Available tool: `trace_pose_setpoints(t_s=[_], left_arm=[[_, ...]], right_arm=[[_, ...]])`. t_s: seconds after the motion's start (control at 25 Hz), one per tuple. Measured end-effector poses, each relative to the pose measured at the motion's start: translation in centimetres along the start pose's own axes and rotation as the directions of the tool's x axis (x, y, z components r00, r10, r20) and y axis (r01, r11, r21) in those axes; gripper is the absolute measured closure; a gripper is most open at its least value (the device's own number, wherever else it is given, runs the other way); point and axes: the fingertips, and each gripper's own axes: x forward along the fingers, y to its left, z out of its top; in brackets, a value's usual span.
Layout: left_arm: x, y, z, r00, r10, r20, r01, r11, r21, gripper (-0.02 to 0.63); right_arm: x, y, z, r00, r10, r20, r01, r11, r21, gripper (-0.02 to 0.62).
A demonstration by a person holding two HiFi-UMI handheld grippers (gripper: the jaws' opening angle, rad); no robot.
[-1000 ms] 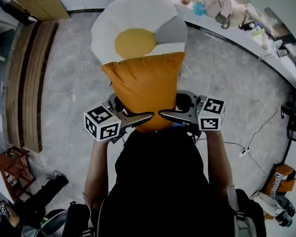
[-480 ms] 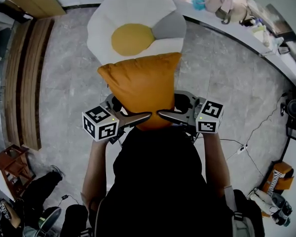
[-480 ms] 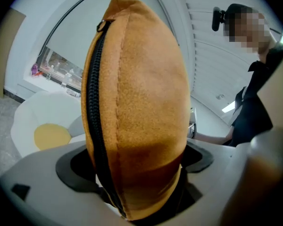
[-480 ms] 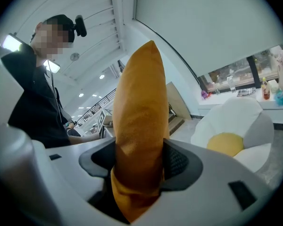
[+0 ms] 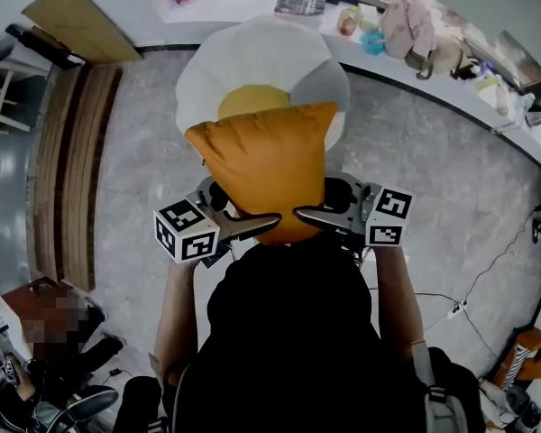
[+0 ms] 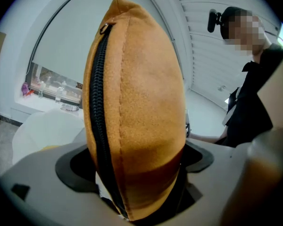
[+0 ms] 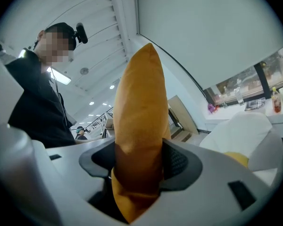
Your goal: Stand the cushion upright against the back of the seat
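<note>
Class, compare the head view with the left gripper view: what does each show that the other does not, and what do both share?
Only the head view shows the broad orange face of the cushion and the right gripper clamped on its lower end, jaws having just been closing. Only the left gripper view shows the black zipper along the cushion's edge. Both show the cushion, the left gripper clamped on it, and the white seat beyond.

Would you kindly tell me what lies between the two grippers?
The orange cushion, gripped by the left gripper and right gripper; the head view shows it.
</note>
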Motion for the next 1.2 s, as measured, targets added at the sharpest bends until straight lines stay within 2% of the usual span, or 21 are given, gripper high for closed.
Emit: trace_pose_setpoints(t_s=[0.12,0.24,0.44,0.56,0.68,0.8,1.0,1.2], left_arm=[[1.3,0.1,1.5,1.000,-0.018,-0.009,0.018,1.000,0.016,0.100],[3.5,0.9,3.3,1.000,-0.005,-0.005,0.005,1.000,0.007,0.100],[5.4,2.6,3.9,0.997,0.080,-0.010,-0.081,0.994,-0.072,0.100],[5.8,3.5,3.8,0.995,0.099,-0.015,-0.100,0.987,-0.122,0.100],[5.7,4.3,4.6,0.993,0.120,0.016,-0.117,0.983,-0.143,0.101],[5.5,4.7,5.3,0.991,0.127,0.039,-0.121,0.984,-0.134,0.123],[5.5,5.9,5.6,0.992,0.123,0.029,-0.119,0.987,-0.109,0.165],[5.1,7.7,5.2,0.995,0.095,-0.002,-0.095,0.992,-0.078,0.182]], right_arm=[[-1.4,-1.3,1.5,0.999,0.034,0.008,-0.034,0.999,-0.007,0.308],[-3.1,-3.6,3.0,0.998,0.066,0.016,-0.066,0.998,0.005,0.308],[-4.1,-6.3,3.9,0.997,0.073,-0.003,-0.073,0.997,0.023,0.308],[-4.2,-7.6,4.1,0.997,0.078,-0.003,-0.078,0.996,0.035,0.308],[-4.4,-8.6,4.6,0.997,0.079,0.015,-0.080,0.995,0.058,0.308],[-4.2,-9.1,4.7,0.996,0.082,0.019,-0.083,0.994,0.077,0.308],[-3.2,-9.9,4.8,0.998,0.063,-0.013,-0.062,0.995,0.072,0.301],[-1.7,-10.9,4.3,0.996,0.007,-0.094,-0.004,0.999,0.038,0.295]])
